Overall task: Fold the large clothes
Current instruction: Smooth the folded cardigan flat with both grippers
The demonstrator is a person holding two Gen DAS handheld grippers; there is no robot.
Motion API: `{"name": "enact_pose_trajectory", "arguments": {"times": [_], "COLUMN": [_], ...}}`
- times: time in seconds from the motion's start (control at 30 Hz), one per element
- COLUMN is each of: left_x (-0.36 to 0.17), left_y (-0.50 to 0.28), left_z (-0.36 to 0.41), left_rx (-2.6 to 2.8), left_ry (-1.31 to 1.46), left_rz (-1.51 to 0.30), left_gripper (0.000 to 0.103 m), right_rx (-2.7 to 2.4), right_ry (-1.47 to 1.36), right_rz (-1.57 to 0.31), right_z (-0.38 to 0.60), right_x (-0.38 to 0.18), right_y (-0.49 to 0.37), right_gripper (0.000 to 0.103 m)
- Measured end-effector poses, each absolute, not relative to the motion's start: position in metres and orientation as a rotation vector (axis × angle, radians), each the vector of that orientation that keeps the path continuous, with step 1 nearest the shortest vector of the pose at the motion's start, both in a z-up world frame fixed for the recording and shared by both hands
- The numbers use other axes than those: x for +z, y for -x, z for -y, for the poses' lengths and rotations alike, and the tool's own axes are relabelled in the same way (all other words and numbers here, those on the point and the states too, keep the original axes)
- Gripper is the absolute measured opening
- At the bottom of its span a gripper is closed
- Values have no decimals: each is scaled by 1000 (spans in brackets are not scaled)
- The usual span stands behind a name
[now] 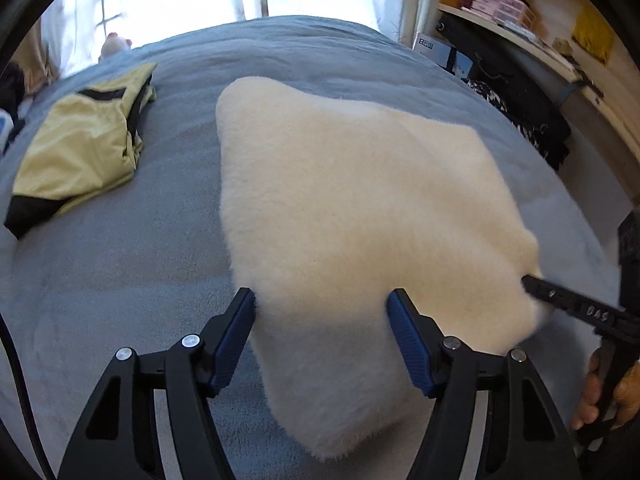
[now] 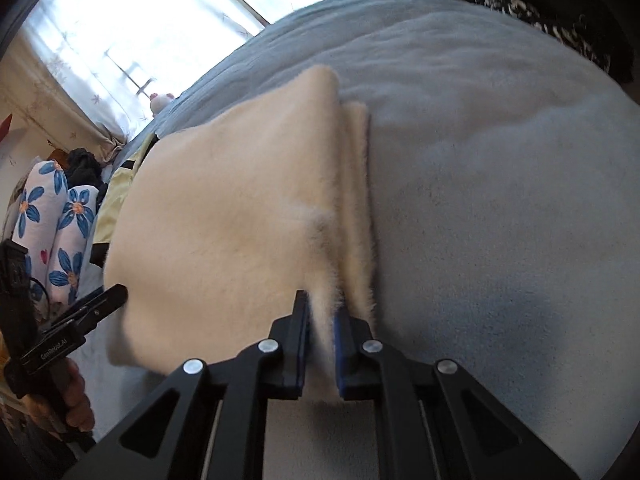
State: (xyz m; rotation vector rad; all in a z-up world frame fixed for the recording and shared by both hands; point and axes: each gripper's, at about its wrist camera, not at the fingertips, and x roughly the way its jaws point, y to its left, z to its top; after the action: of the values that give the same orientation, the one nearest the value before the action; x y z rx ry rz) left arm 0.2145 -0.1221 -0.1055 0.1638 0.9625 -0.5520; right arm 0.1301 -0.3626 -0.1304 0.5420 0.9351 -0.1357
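A cream fleece garment [image 1: 352, 208] lies folded on the grey-blue bed cover [image 1: 120, 272]. My left gripper [image 1: 322, 300] is open, its blue-padded fingers wide apart over the garment's near left edge, holding nothing. My right gripper [image 2: 322, 308] is shut on the near right edge of the cream garment [image 2: 224, 216], with fleece pinched between its pads. The right gripper also shows in the left wrist view [image 1: 532, 282] at the garment's right corner. The left gripper shows in the right wrist view [image 2: 120, 292] at the garment's left edge.
A yellow and black jacket [image 1: 84, 140] lies on the bed to the far left. Floral pillows [image 2: 52, 224] sit off the bed's left side. Shelves with boxes [image 1: 504, 4] and dark items [image 1: 520, 100] stand at the right. A curtained window [image 2: 120, 20] is behind the bed.
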Motion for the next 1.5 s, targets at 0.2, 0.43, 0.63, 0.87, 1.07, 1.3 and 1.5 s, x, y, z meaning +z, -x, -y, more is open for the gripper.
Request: {"name": "enact_pose_trajectory", "arguments": {"times": [0.2, 0.43, 0.63, 0.87, 1.07, 1.3, 1.5], "left_x": [-96, -79, -96, -106, -111, -105, -66], "left_y": [-214, -255, -316, -346, -338, -340, -280], "left_z": [121, 112, 115, 130, 135, 127, 127], "left_rx": [-572, -571, -578, -533, -559, -499, -523], "left_ry": [-163, -33, 95, 96, 46, 92, -48], "left_rz": [-978, -994, -1112, -1103, -1025, -1059, -901], "left_gripper": [71, 72, 72, 76, 79, 81, 81], "right_rx": [-170, -171, -167, -135, -134, -246, -166], "right_ry": [-469, -502, -569, -603, -596, -494, -359], "right_rz": [-950, -911, -950, -986, -920, -933, -827], "right_z": [358, 398, 426, 434, 439, 423, 367], "right_x": [-94, -73, -97, -120, -127, -95, -54], "right_y": [-139, -194, -252, -282, -264, -251, -207], "right_gripper": [23, 39, 39, 24, 16, 31, 31]}}
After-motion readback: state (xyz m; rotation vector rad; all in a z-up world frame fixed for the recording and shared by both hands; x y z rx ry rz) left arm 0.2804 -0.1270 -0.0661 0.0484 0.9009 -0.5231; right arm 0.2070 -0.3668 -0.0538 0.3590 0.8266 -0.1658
